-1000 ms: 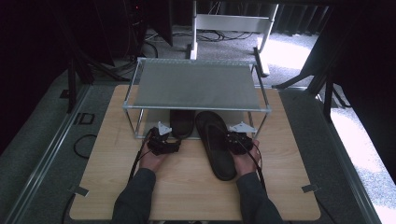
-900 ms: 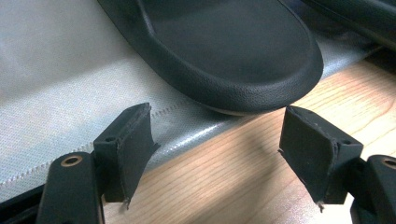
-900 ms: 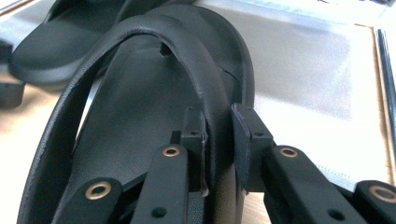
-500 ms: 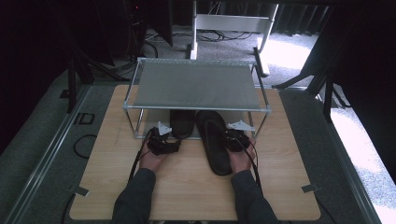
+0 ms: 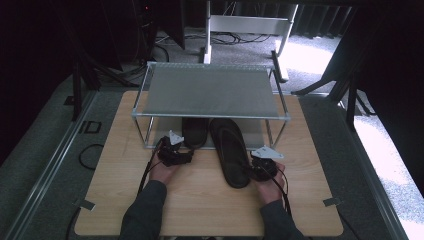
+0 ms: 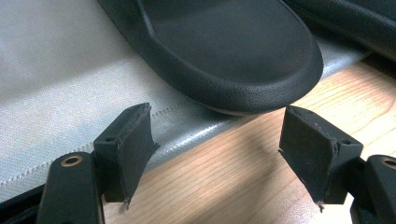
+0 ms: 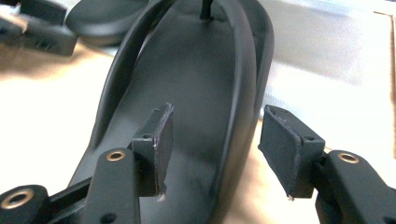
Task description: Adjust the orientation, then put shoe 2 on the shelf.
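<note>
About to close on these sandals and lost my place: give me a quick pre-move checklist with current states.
1. Left gripper open: ok, jaws wide apart.
2. Left gripper lined up on the left sandal: ok, its heel sits just ahead of the gap, not yet between the jaws.
3. Right gripper open: ok.
4. Right gripper straddling the right sandal edge: ok, one jaw over the footbed, one outside the rim.
5. Left sandal seated under the rack: ok, mostly on the grey mat.
6. Right sandal fully under the rack: not ok, its heel sticks out onto the table.
</note>
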